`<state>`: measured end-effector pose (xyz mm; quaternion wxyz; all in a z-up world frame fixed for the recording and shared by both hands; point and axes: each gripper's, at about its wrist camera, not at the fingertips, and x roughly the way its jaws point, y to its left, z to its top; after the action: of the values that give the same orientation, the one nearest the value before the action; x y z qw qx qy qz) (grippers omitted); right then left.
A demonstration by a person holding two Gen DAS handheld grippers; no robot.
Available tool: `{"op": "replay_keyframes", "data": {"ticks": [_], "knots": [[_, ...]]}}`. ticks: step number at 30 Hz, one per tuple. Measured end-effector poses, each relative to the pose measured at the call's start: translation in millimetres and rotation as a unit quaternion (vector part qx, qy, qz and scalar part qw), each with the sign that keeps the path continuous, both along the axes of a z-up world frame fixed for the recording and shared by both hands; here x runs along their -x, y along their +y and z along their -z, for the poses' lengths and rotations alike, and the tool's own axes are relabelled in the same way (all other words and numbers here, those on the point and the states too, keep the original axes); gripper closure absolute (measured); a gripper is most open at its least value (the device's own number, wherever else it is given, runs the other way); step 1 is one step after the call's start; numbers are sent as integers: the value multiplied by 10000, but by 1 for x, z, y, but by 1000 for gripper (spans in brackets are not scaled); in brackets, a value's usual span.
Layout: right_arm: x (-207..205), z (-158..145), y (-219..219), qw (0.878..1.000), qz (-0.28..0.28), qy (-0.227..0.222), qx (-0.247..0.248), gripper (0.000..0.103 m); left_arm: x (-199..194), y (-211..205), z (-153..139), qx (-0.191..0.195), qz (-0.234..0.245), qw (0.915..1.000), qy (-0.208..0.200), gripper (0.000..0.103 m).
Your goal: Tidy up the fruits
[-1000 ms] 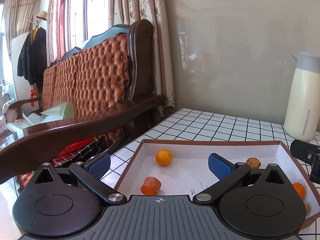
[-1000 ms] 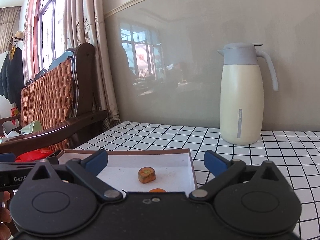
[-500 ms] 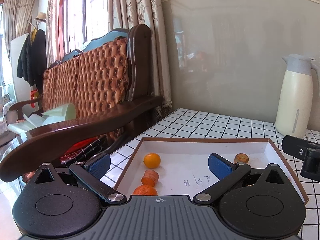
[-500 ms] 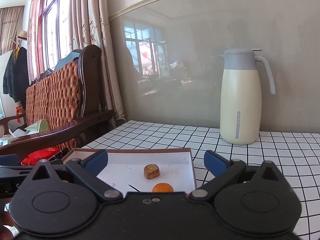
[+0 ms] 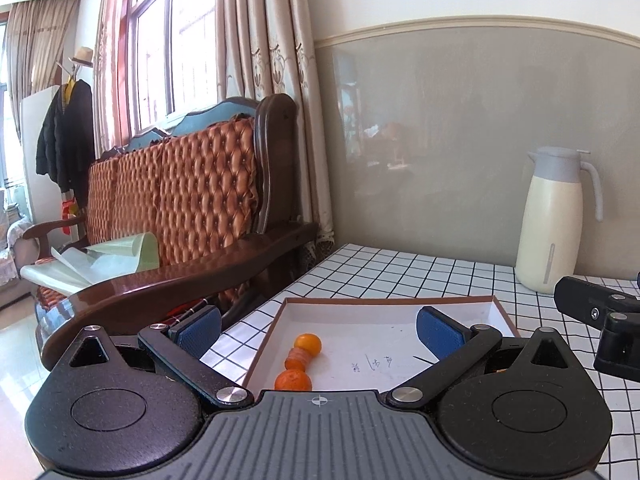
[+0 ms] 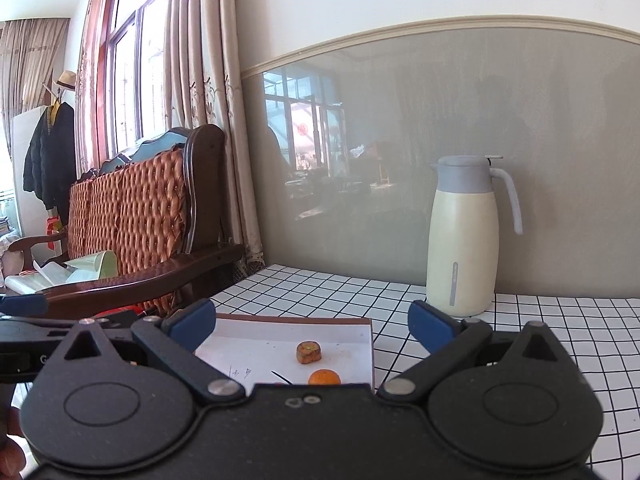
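Three orange fruits [image 5: 298,363] lay in a tight row along the left side of the shallow white tray [image 5: 460,306] on the checked bench [image 5: 400,268], the far one round, the middle one more like a cut piece, the near one half hidden by the left gripper [image 5: 318,330]; in the right wrist view a brownish piece [image 6: 309,352] and another orange [image 6: 324,377] sat near the tray's right wall. Both sets of jaws stood wide apart and held nothing, the right gripper [image 6: 312,320] hanging over the tray's right part. Judged from this, the step in hand was lining a tool up on a fruit, and it would go best by lowering one gripper straight over a single piece, jaws straddling it clear of its neighbours, since the row was packed close and a sideways entry could scatter it; the tray's low wall also called for a descent from above. Compared with half a second earlier, the left view sat further back and higher: the tray looked smaller, the fruits had drawn together in the picture, the cream jug [image 5: 554,224] had come fully into view, and the piece at the tray's far right was no longer seen there.
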<state>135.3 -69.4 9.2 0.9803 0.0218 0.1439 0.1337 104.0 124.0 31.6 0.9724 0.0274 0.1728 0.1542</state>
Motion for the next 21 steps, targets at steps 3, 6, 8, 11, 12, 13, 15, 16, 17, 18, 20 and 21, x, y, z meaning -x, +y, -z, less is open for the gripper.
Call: {"op": "replay_keyframes", "data": {"ticks": [3,6,8,11,12,13,15,16,17,18,20,21], "knots": [[23,-6,-6,10000,-19,-38,45,6,21,-4,-8,37,74,10000,-25,0],[46,-11,-11,10000,18,-50,64,6,44,-8,-10,75,141,9999,4,0],[61,-11,-16,10000,19,-11,17,6,59,-10,-10,114,190,9998,16,0],[81,-10,-22,9999,118,27,-23,6,80,-13,-7,143,198,9997,45,0],[85,-9,-24,9999,133,52,-29,6,87,-14,-6,158,199,9997,67,0],[91,-8,-25,9998,148,88,-34,6,94,-15,-5,184,198,9996,91,0],[99,-8,-26,9997,192,154,-42,6,105,-15,-4,254,233,9993,116,0],[103,-8,-27,9996,208,167,-63,6,111,-16,-4,283,249,9992,129,0],[107,-8,-28,9996,216,177,-84,6,116,-16,-5,297,261,9991,132,0],[111,-9,-28,9995,230,182,-111,6,120,-16,-5,303,271,9991,130,0],[116,-10,-29,9995,240,172,-130,6,124,-17,-5,274,283,9992,120,0],[116,-11,-28,9995,230,167,-119,6,126,-18,-5,248,283,9992,116,0]]}}
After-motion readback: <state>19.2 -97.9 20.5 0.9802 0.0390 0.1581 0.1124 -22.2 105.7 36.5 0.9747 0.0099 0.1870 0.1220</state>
